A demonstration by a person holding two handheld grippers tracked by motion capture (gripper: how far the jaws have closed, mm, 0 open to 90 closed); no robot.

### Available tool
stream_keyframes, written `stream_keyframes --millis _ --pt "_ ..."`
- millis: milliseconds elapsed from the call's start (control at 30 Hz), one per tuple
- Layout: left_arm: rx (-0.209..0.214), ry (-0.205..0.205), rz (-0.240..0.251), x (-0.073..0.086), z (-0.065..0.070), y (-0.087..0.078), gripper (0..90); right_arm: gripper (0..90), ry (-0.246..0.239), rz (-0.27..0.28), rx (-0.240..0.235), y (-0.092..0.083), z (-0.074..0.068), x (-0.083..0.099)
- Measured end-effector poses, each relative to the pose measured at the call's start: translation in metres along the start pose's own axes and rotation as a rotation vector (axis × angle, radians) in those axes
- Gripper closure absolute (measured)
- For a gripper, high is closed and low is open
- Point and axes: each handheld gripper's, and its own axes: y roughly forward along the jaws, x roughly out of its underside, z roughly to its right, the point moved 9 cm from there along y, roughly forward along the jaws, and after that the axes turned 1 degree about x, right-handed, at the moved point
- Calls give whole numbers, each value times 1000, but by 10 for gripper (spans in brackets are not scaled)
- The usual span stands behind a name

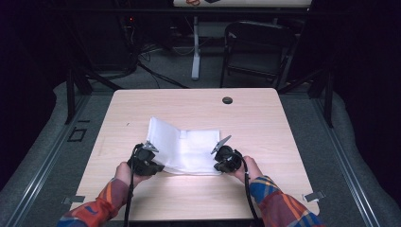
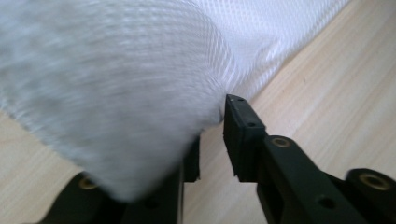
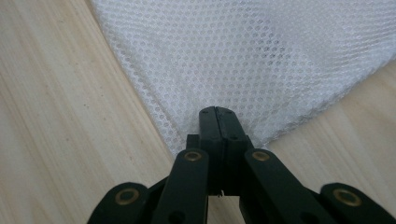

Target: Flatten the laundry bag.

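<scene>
A white mesh cloth [image 1: 184, 149] lies folded on the wooden table [image 1: 189, 104], its near edge toward the person. My left gripper [image 1: 153, 165] is at the cloth's near left corner. In the left gripper view its jaws [image 2: 210, 135] stand a little apart; the cloth [image 2: 140, 70] drapes over the left jaw and its edge reaches the gap, unpressed. My right gripper [image 1: 221, 163] is at the near right corner. In the right gripper view its jaws [image 3: 217, 121] are closed together on the corner of the mesh cloth [image 3: 243, 56].
A round cable hole [image 1: 227, 100] sits near the table's far edge. Beyond the table stand a dark folding chair [image 1: 255, 47] and a white desk leg [image 1: 196, 47]. Bare wood surrounds the cloth on all sides.
</scene>
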Motion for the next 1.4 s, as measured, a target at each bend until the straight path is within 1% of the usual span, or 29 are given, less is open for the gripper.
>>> stream_keyframes --millis 33,67,100,133,167,233,267,300,367,400,500,633,667,700,733,767,800,867,900,933,967,1000,1033,1100,1133,1267,1300,1367,1400 --pt "0 -7 -4 3 -1 -1 730 900 3 2 4 0 0 0" --pt "3 -14 -10 6 -2 -3 693 900 -10 -10 10 -1 1 1" --pt "5 -29 -20 9 -4 -5 642 900 -2 2 18 0 1 0" --pt "8 -39 -18 13 -6 -6 601 900 -9 2 25 0 1 0" --pt "2 -49 -26 16 -9 -9 583 900 -13 -2 35 0 2 1" --pt "-4 -84 -30 23 -14 -13 474 900 -14 -2 36 0 2 1" --pt "-12 -92 -34 26 -18 -16 446 900 -12 -2 36 0 2 1" --pt "-25 -103 -24 28 -21 -19 410 900 -7 2 38 0 3 1" --pt "-29 -129 -2 31 -25 -26 356 900 -5 3 41 0 3 1" --pt "-44 -127 11 31 -27 -29 339 898 -5 2 37 0 3 1" --pt "-84 -119 54 25 -29 -34 288 818 7 -1 33 -3 4 0" --pt "-97 -90 104 12 -24 -37 220 644 39 -3 6 -14 5 -2" --pt "-111 -91 122 8 -23 -37 203 596 55 9 -4 -17 5 -3" --pt "-110 -90 130 4 -21 -37 187 546 59 7 10 -20 6 -2" --pt "-106 -78 142 -1 -19 -36 172 505 70 12 10 -23 7 -1" --pt "-104 -68 147 -5 -17 -35 170 459 79 19 0 -26 7 0" --pt "-90 -53 148 -10 -15 -34 163 406 93 22 0 -29 7 1" --pt "-93 -22 149 -18 -10 -28 163 314 119 19 -14 -33 8 4" --pt "-79 -8 143 -22 -7 -24 169 287 124 19 -13 -35 9 5" --pt "-78 6 136 -25 -4 -19 175 266 140 22 -8 -35 9 6" --pt "-74 21 124 -27 -1 -15 191 245 141 14 -7 -37 10 7" --pt "-74 21 124 -27 -1 -15 194 242 146 15 -15 -38 10 8" --pt "-55 54 111 -32 4 -7 202 241 159 17 -12 -39 10 9" --pt "-43 85 92 -35 9 1 231 250 175 25 -14 -41 9 10" --pt "-38 97 85 -37 11 5 237 251 164 12 -17 -43 9 12" --pt "-31 149 61 -43 15 18 343 264 176 16 -15 -44 8 15" --pt "-10 161 51 -44 18 21 384 269 177 15 -17 -44 8 15" --pt "-20 180 36 -46 19 28 403 271 176 8 -17 -43 9 15" --pt "7 196 27 -46 22 30 445 279 175 7 -16 -43 9 16"
